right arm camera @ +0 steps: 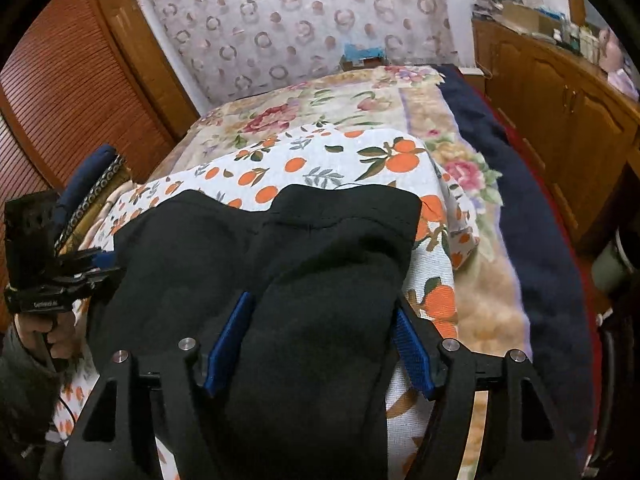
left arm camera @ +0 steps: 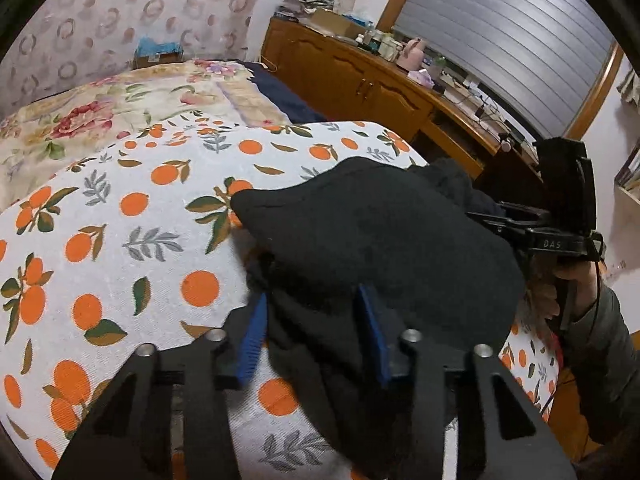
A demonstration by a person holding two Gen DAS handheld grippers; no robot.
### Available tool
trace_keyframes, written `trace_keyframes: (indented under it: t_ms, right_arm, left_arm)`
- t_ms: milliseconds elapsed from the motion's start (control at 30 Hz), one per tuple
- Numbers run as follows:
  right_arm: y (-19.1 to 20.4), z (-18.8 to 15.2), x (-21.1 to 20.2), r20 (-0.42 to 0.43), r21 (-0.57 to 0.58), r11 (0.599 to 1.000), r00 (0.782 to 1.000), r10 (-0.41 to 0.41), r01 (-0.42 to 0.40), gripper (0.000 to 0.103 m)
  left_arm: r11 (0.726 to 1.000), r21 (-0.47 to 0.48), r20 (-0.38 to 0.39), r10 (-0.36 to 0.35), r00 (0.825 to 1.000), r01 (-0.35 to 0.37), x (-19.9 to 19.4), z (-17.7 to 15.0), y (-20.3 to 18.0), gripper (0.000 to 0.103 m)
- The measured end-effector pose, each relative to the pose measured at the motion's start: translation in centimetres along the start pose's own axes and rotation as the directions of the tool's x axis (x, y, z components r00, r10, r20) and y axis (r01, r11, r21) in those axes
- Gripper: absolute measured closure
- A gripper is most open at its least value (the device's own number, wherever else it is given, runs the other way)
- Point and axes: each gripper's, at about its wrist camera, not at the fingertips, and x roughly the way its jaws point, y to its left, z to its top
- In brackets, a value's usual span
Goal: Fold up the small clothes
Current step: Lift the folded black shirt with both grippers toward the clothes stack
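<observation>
We see a black garment (right arm camera: 320, 264) lying on the orange-print cloth (left arm camera: 132, 240) that covers the bed, and both tools stand at its near edge. The left tool (left arm camera: 316, 336) has its blue pads (left arm camera: 252, 340) apart, with loose black cloth between them; the pads do not seem to press it, so we judge this tool released. The right tool (right arm camera: 320, 340) is also wide, its pads on both sides of a thick fold of the garment, without a clear squeeze, so we read it as released too. The step in hand, we think, is to take the near hem at two places for a fold. To do it well, we should close each tool on the same layers, keep both at equal height, and carry the hem toward the far edge of the garment, so that the fold line stays straight. Beyond the garment the orange-print cloth is free and gives room for the fold. To the right of the garment the cloth ends soon and a dark blue blanket (right arm camera: 532, 220) begins, so we should not drift to that side.
</observation>
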Motion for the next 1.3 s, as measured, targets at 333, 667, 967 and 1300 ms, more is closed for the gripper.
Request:
trace_keyframes:
  t_ms: [333, 667, 967, 1300]
  right_arm:
    - [1.6, -0.2, -2.6, 0.075, -0.070, 0.996, 0.995, 0.060, -0.054, 0.083]
    - [8.9, 3.6, -7.0, 0.248, -0.247, 0.967, 0.960, 0.129, -0.066, 0.084]
    - [19.8, 10.6, -3.3, 0.257, -0.444, 0.885, 0.927, 0.274, -0.139, 0.084]
    - [33.5, 19.6, 6.8, 0.195, -0.626, 0.762, 0.914, 0.356, -0.163, 0.085]
  left_arm:
    - [0.998, 0.027, 0.123, -0.068, 0.990, 0.065, -5.3, 0.4, -1.8, 0.088]
    - [0.998, 0.034, 0.346, 0.042, 0.937, -0.058, -16.7, -0.2, -0.9, 0.088]
    - [0.968, -0.114, 0.482, 0.249, 0.840, -0.222, -26.2, -3.1, 5.6, 0.088]
    - [0.903, -0.312, 0.542, 0.423, 0.726, -0.294, -31.2, -8.0, 12.7, 0.088]
